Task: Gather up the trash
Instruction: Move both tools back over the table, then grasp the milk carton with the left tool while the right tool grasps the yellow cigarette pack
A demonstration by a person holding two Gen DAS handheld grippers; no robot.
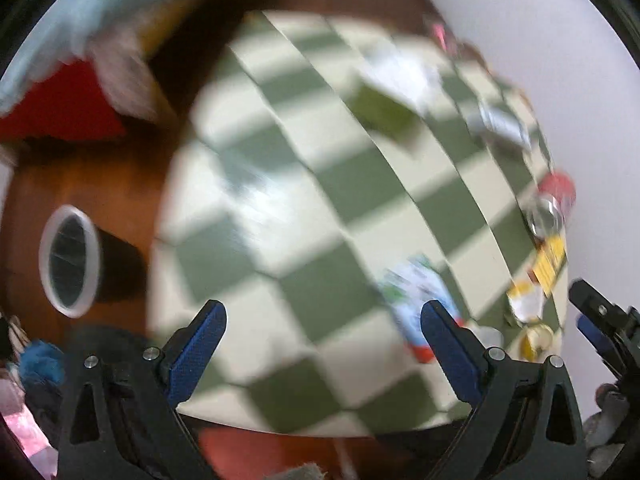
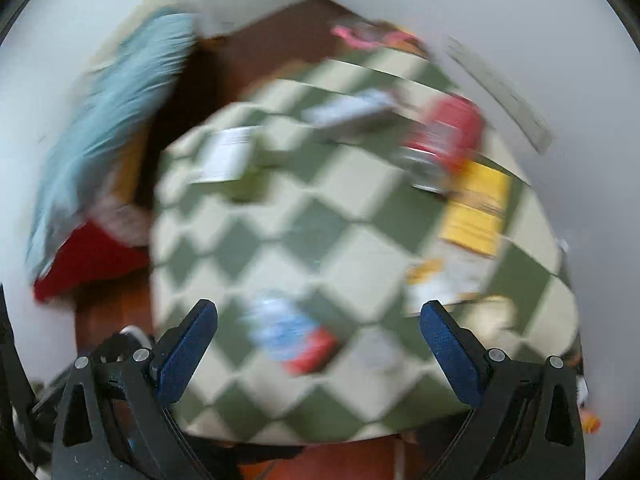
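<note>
Both views are motion-blurred. A table with a green-and-cream checked cloth [image 1: 320, 184] [image 2: 280, 248] carries scattered trash. A blue, white and red wrapper [image 1: 416, 304] [image 2: 292, 336] lies near the front edge. A yellow packet [image 1: 550, 264] [image 2: 476, 212], a red-topped can or cup [image 1: 554, 200] [image 2: 444, 140], white paper [image 1: 404, 72] [image 2: 228, 152] and a green item [image 1: 384, 112] lie farther back. My left gripper [image 1: 324, 324] is open and empty above the near edge. My right gripper [image 2: 320, 324] is open and empty over the wrapper; it also shows at the right edge of the left wrist view [image 1: 600, 320].
A black bin with a white rim [image 1: 70, 260] stands on the brown floor left of the table. A red cushion [image 1: 60, 108] [image 2: 88, 256] and light-blue fabric [image 2: 112, 120] lie beyond it. A pale wall [image 1: 560, 60] runs along the table's right side.
</note>
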